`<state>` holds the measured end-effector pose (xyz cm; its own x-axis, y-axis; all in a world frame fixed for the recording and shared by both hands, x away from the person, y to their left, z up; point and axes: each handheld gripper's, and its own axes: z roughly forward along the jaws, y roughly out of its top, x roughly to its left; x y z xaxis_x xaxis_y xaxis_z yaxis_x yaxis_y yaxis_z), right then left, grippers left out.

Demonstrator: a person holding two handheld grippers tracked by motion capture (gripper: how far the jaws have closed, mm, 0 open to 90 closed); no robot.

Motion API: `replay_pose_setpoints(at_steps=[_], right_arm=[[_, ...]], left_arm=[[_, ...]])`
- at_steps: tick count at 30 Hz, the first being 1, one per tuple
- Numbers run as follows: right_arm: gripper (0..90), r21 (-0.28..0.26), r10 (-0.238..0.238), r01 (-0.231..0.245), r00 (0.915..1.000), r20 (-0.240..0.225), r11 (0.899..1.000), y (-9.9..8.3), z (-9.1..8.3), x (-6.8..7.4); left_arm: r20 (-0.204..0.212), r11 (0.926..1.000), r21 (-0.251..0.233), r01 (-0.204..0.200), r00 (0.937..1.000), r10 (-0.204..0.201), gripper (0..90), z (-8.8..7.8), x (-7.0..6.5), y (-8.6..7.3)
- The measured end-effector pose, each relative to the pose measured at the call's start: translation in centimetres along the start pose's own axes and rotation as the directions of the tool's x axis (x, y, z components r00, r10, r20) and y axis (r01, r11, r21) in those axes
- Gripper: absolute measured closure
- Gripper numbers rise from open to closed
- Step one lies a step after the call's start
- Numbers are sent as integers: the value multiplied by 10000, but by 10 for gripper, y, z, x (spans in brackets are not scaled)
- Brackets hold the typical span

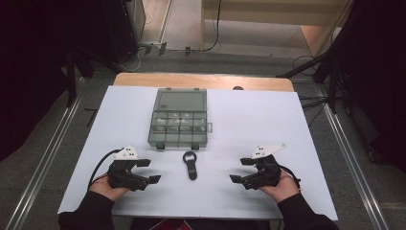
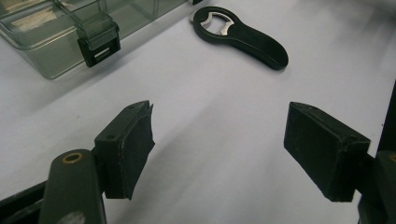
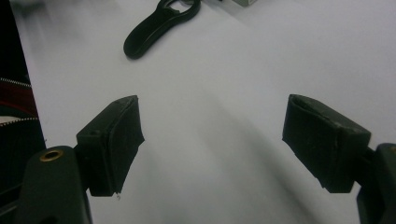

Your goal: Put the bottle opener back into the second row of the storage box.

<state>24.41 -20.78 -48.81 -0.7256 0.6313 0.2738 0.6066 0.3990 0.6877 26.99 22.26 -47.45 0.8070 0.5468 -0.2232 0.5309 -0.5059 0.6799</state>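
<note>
— White sheet over a wooden table, dark room around it. What are you working with?

— One black bottle opener. It lies flat between my two tongs, a little ahead of both tips. Its long axis runs away from me: ring end toward the box, handle end toward my side.

— Which tong is nearer?

— Hard to call. My left gripper and my right gripper sit about evenly to either side, both well apart from it. From the left one the opener lies ahead and to the right; from the right one, ahead and to the left. I'd judge either could take the handle by closing across its narrow width.

— And the jaws?

— Both pairs stand wide apart, nothing between them but bare sheet.

— Anything else out there?

— One clear compartment box, lid closed, two black latches on its near edge, just beyond the opener's ring end. So: one opener, one box, two tongs.
</note>
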Motion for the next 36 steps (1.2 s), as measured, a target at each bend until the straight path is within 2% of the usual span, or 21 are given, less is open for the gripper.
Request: replay_pose_setpoints(at_steps=[11, 16, 21, 36], right_arm=[[213, -97, 143, -143, 9999, 28, 9999, 18, 11, 9], [213, -118, 499, -500, 9987, -111, 9987, 28, 20, 9], [213, 17, 416, -416, 9991, 16, 9991, 36, 30, 11], [209, 145, 926, -932, 9948, 414, 9955, 59, 46, 20]], left_arm=[[-130, 9999, -119, -46, 9999, 45, 239, -4, 1, -4], [-140, 10000, -85, -43, 9999, 41, 239, -4, 1, -5], [-134, 9999, -124, -26, 9999, 25, 239, -5, 1, -6], [-111, 9999, -48, -107, 9999, 107, 239, -3, 0, -5]])
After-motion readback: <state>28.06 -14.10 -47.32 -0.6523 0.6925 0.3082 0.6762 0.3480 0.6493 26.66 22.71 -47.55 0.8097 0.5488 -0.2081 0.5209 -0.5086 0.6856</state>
